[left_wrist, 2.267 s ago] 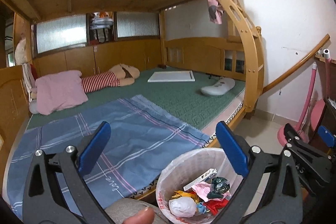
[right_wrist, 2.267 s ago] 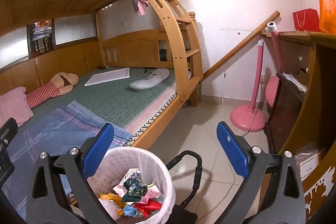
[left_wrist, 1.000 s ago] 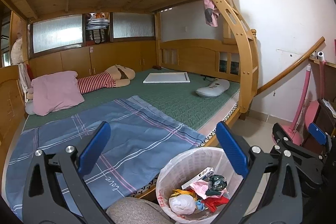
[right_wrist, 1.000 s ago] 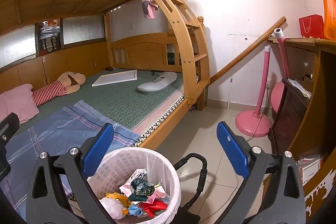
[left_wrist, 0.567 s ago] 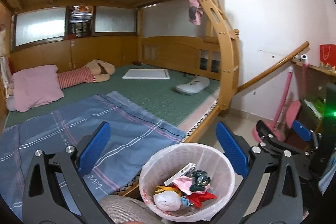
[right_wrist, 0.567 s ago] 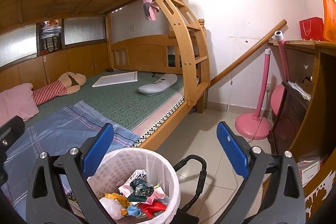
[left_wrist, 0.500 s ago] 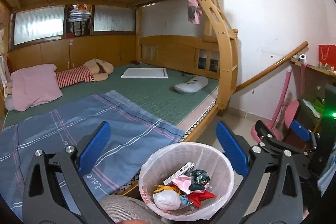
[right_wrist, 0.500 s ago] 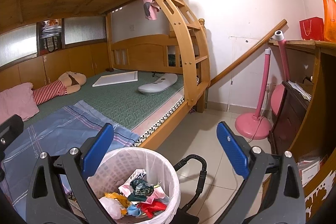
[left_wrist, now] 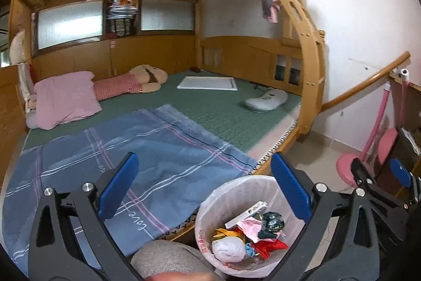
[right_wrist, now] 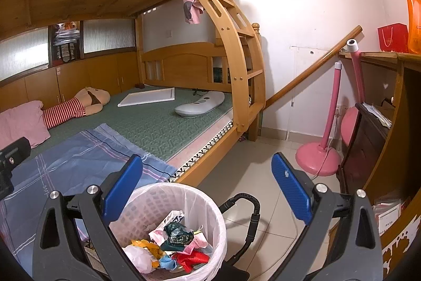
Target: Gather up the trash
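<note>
1. Two hand-held grippers point into a bedroom with a wooden bunk bed [right_wrist: 236,65]. Both have black arms and blue finger pads.
2. Left gripper [left_wrist: 205,191]: its fingers are spread wide apart and hold nothing. Between them lie a blue checked blanket [left_wrist: 131,157] and, lower right, a waste bin [left_wrist: 236,191].
3. Right gripper [right_wrist: 208,191]: its fingers are also spread wide apart and hold nothing. The bin [right_wrist: 194,202] sits between them, toward the left finger.
4. The waste bin is a white lattice basket lined with a thin white plastic bag. It stands on the tiled floor [right_wrist: 252,165], just beside the lower bunk's edge.
5. Trash [right_wrist: 171,244] fills the bottom of the bin: a white crumpled wad, red, yellow and pink wrappers, a dark green crumpled piece, and a flat white box leaning against the wall.
6. On the green mattress [right_wrist: 158,123] rest a pink pillow [left_wrist: 65,96], a striped plush toy [left_wrist: 131,83], a flat white board [left_wrist: 208,83] and a white oblong device [left_wrist: 265,100].
7. A pink cloth [right_wrist: 193,4] hangs from the curved ladder.
8. A pink floor stand [right_wrist: 318,157] stands near the wall, beside a dark wooden cabinet [right_wrist: 363,149].
9. A knee in grey fabric [left_wrist: 168,260] shows at the bottom edge of the left view, just beside the bin.
10. A black looped cable [right_wrist: 250,212] rises just right of the bin in the right view.
</note>
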